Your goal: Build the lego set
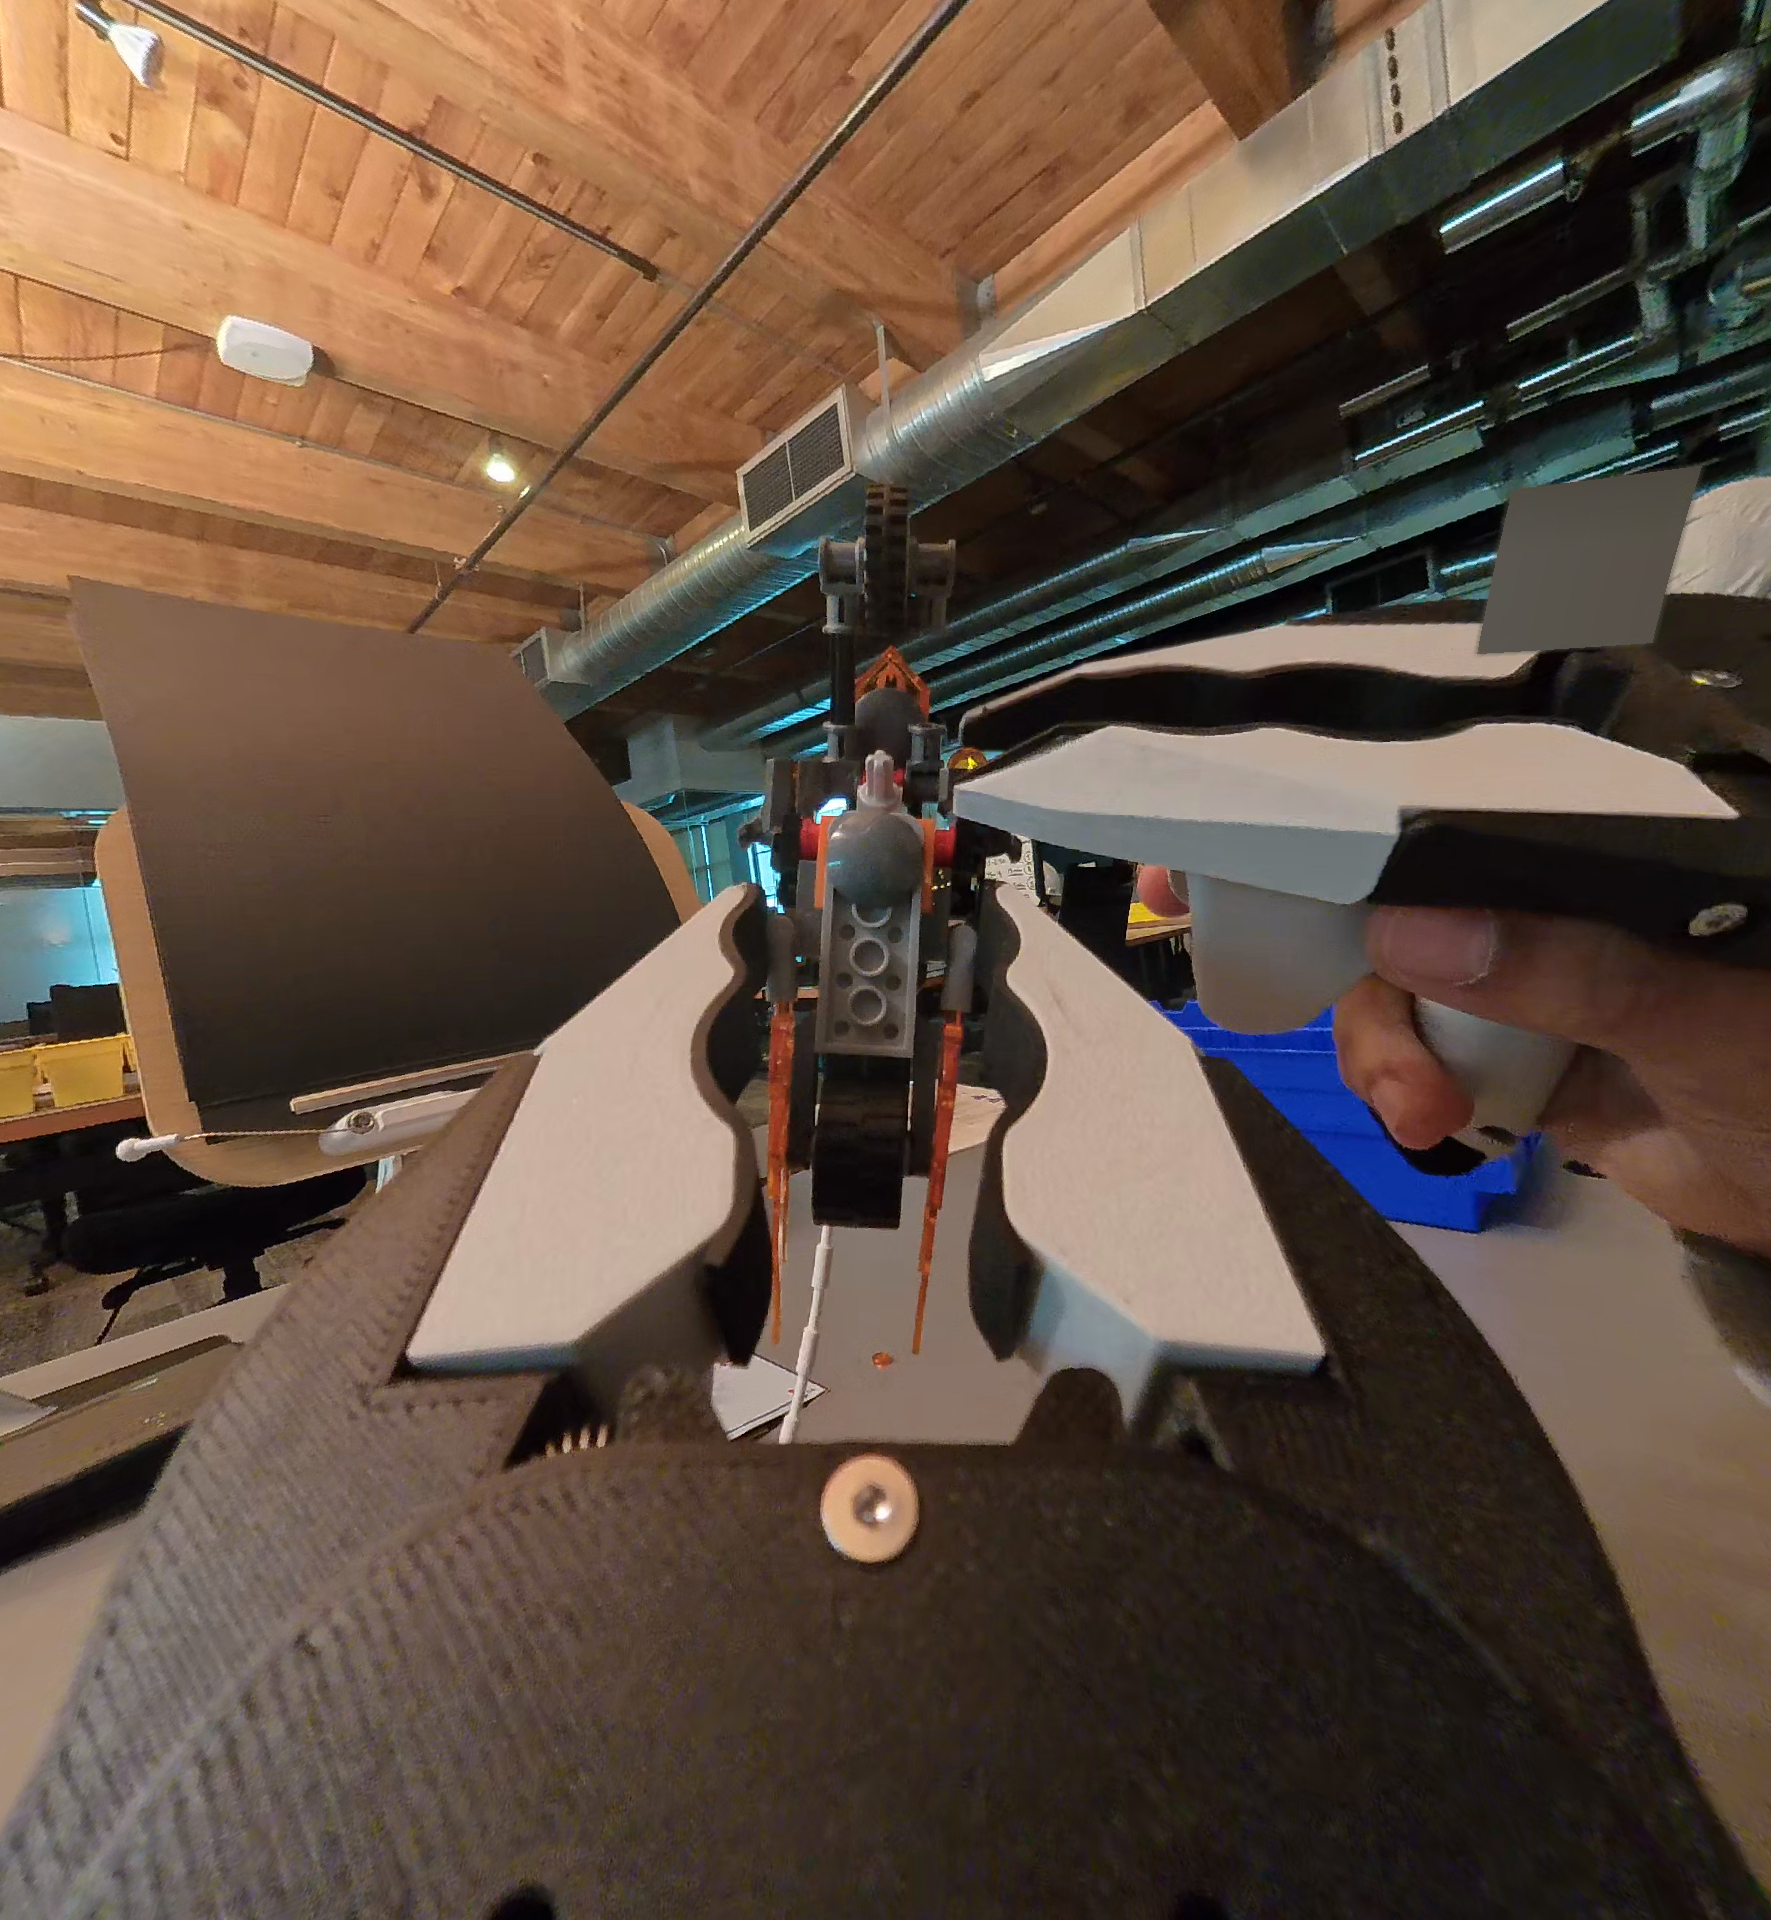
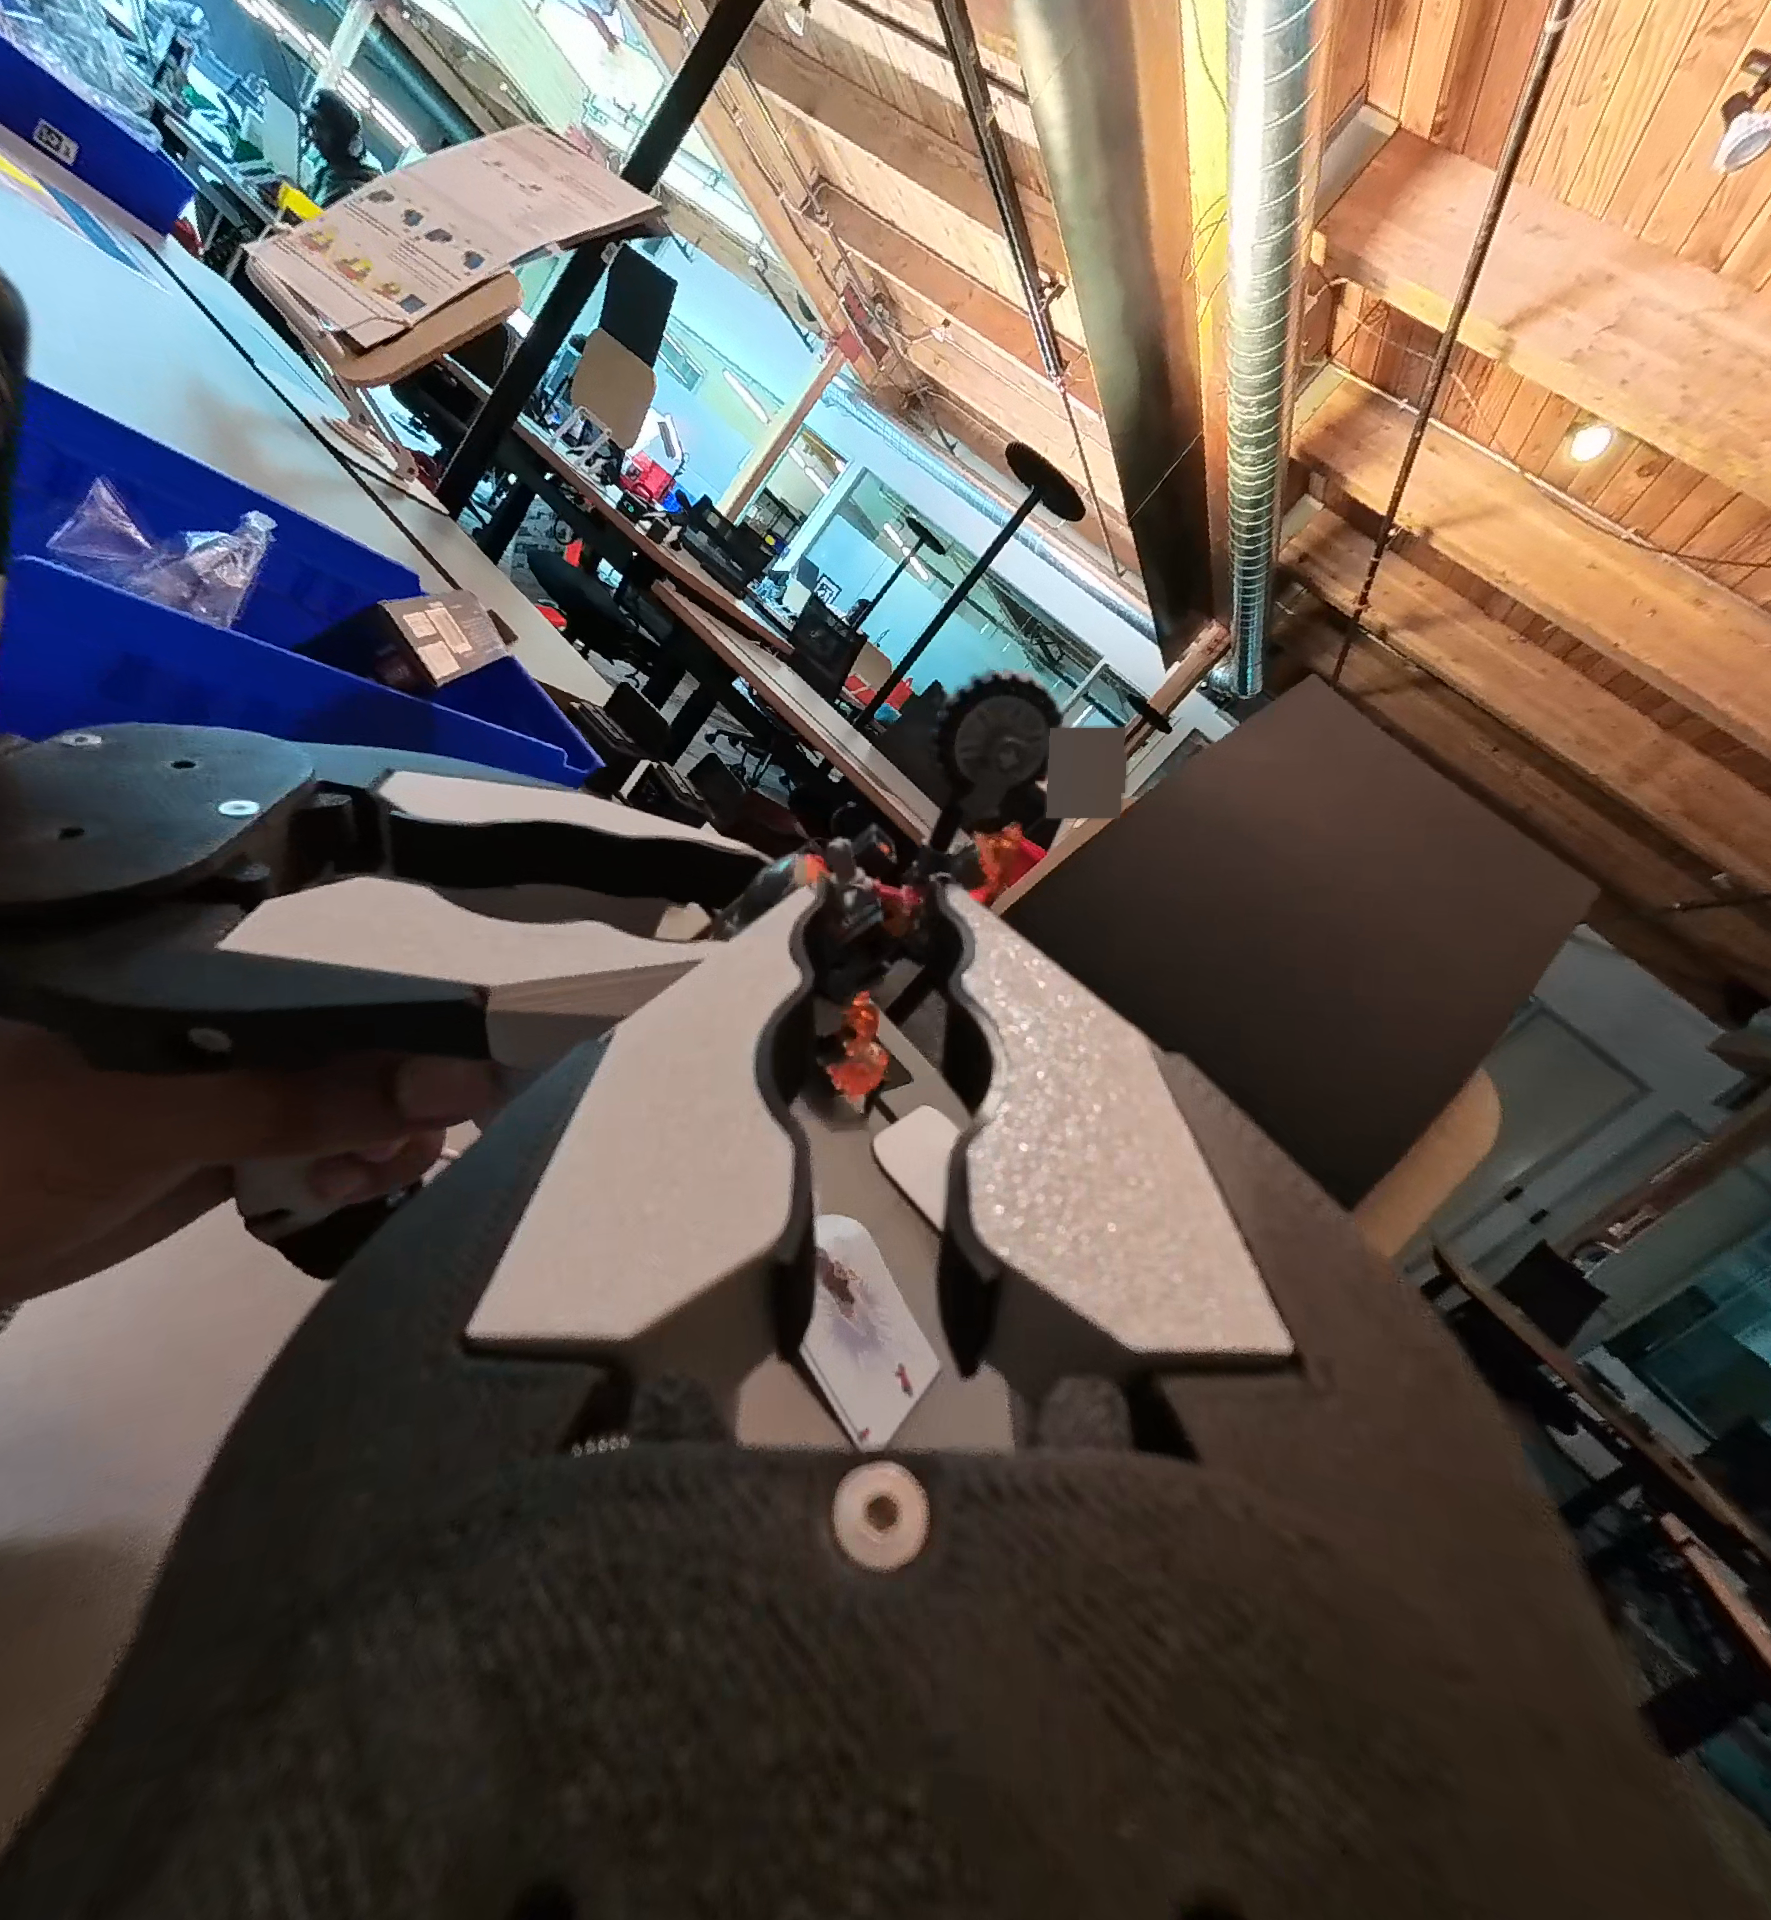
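Observation:
The lego model [image 1: 865,966] is a dark grey and black vehicle with a grey plate, a black wheel, orange flame strips and a toothed wheel on a mast. It is held up above the table. My left gripper [image 1: 876,925] is shut on its sides. My right gripper [image 1: 959,758] comes in from the right, its fingers close together at the model's upper right side. In the right wrist view the right gripper [image 2: 876,914] closes around the model [image 2: 850,904], and the left gripper [image 2: 725,914] reaches it from the left.
A black board on a wooden stand [image 1: 361,852] stands behind the model and also shows in the right wrist view [image 2: 1276,935]. Blue bins [image 1: 1276,1081] sit on the grey table [image 1: 1587,1403]. A printed card [image 2: 860,1340] and a small orange piece [image 1: 881,1358] lie below. Left and right tips are no more than a few centimetres apart.

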Demonstrator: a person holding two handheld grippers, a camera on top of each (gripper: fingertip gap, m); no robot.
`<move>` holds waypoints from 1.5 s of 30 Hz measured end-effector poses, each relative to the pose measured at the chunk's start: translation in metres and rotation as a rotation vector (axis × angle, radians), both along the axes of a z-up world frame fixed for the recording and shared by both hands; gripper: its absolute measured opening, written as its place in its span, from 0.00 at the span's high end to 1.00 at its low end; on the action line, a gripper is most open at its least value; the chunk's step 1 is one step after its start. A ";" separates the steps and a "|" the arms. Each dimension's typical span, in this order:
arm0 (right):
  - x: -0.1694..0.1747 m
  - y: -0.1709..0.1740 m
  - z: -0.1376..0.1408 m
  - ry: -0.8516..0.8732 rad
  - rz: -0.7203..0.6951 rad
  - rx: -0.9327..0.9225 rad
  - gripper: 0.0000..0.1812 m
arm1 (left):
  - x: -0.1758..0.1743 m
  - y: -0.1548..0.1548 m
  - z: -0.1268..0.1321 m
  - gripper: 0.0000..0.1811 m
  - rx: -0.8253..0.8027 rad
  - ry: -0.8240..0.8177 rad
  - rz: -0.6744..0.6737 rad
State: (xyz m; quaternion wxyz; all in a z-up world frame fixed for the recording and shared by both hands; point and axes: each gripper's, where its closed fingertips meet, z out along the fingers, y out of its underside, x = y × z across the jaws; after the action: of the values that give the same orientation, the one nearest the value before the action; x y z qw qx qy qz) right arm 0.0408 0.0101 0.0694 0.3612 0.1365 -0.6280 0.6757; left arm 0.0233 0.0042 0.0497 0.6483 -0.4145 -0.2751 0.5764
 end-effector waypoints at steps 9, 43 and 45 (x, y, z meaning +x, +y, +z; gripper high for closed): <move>0.024 0.012 -0.009 0.242 0.154 0.115 0.76 | -0.005 0.007 -0.006 0.80 0.016 -0.048 -0.097; 0.003 0.017 -0.033 0.467 0.177 0.550 0.67 | -0.003 0.031 -0.009 0.80 0.395 -0.211 -0.742; 0.003 0.016 -0.031 0.467 0.176 0.540 0.69 | -0.003 0.031 -0.008 0.80 0.401 -0.210 -0.749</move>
State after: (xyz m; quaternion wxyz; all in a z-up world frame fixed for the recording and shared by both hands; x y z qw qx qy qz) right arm 0.0440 0.0265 0.0379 0.3864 0.4309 -0.6703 0.4645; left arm 0.0203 0.0353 0.0416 0.8488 -0.4079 -0.2768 0.1914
